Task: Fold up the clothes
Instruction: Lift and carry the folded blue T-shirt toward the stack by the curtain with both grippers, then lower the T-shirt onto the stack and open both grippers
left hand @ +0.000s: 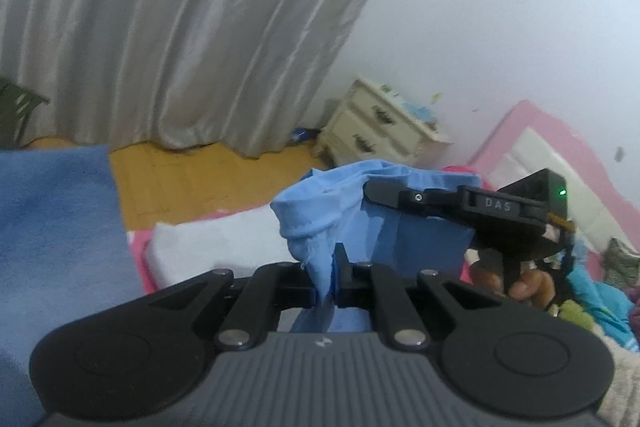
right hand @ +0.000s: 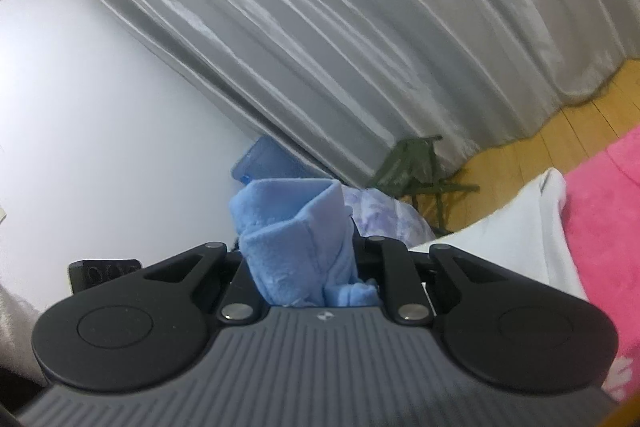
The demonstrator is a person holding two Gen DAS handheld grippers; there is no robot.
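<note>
A light blue garment (left hand: 320, 203) hangs bunched in the air above the bed, gripped at two places. In the left wrist view my left gripper (left hand: 334, 267) is shut on a twisted edge of it, and cloth runs down between the jaws. My right gripper (left hand: 378, 191) comes in from the right, held by a hand (left hand: 528, 285), with its fingers clamped on the garment's upper edge. In the right wrist view my right gripper (right hand: 304, 267) is shut on a thick fold of the same blue garment (right hand: 292, 223), which hides the fingertips. More blue cloth (left hand: 52, 235) fills the left edge.
A white cloth (left hand: 216, 243) lies on the pink bed cover (right hand: 608, 227). A pile of mixed clothes (left hand: 600, 303) sits at the right. A cream nightstand (left hand: 380, 131), grey curtains (left hand: 180, 27), wooden floor (left hand: 192, 179) and a green folding chair (right hand: 416, 171) stand beyond.
</note>
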